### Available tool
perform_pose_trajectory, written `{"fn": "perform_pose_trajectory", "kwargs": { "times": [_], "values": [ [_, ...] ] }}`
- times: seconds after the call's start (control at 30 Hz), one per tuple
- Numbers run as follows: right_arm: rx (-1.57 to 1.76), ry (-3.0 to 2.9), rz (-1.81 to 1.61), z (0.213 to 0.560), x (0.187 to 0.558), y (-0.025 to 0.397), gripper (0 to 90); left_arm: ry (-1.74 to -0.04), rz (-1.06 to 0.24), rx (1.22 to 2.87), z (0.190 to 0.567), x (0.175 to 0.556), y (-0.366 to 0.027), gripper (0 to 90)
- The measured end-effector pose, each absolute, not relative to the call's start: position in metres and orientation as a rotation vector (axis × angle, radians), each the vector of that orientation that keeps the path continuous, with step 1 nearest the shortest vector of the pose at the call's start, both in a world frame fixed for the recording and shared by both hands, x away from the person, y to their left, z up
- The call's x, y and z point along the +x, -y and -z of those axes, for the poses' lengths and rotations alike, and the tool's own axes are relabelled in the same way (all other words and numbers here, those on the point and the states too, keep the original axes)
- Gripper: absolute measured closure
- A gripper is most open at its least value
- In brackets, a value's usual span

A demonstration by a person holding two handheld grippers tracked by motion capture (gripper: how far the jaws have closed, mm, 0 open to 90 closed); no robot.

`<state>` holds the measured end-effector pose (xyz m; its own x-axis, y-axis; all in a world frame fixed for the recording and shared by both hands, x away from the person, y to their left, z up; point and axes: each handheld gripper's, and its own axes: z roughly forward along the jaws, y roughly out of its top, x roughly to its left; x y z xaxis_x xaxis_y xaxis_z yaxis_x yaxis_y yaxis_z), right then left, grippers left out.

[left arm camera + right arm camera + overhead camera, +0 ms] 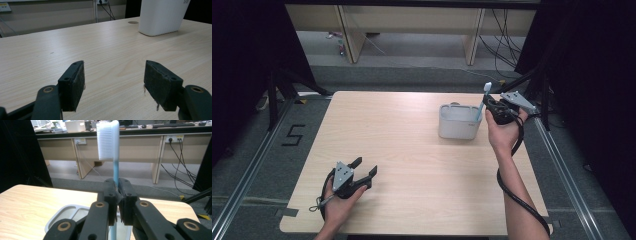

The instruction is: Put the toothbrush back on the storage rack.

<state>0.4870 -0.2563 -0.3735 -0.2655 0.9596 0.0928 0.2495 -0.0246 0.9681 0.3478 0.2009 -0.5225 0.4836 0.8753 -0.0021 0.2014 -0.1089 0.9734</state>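
Right gripper (490, 106) holding toothbrush (483, 101) over white holder (457, 125), left gripper (364, 167) resting open

**benchlurker:** so what are the hands doing in this one?

**gripnerd:** left gripper (365, 167) is parked low at the near-left, held in the person's left hand (339, 200). Its fingers (72, 83) are spread wide with nothing between them, pointing forward and to the right. Cable loops down beside the wrist.

**benchlurker:** and the other side?

**gripnerd:** right gripper (488, 106) is up at the far right, right forearm (517, 200) stretched forward from the bottom edge, right hand (502, 131) wrapped round the handle. Those fingers (110, 195) are pinched tight together. Grey plate on top tilts off to the right, cable trails back along the arm.
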Motion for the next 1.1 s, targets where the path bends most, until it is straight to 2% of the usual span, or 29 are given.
{"fn": "perform_pose_trajectory", "kwargs": {
  "times": [1.1],
  "values": [
    [1.389, -1.605, -1.301, 0.413, 0.491, 0.252, 85.7, -0.948, -0.748, 1.610, 0.522, 0.347, -0.200, 32.9]
  ]
}}
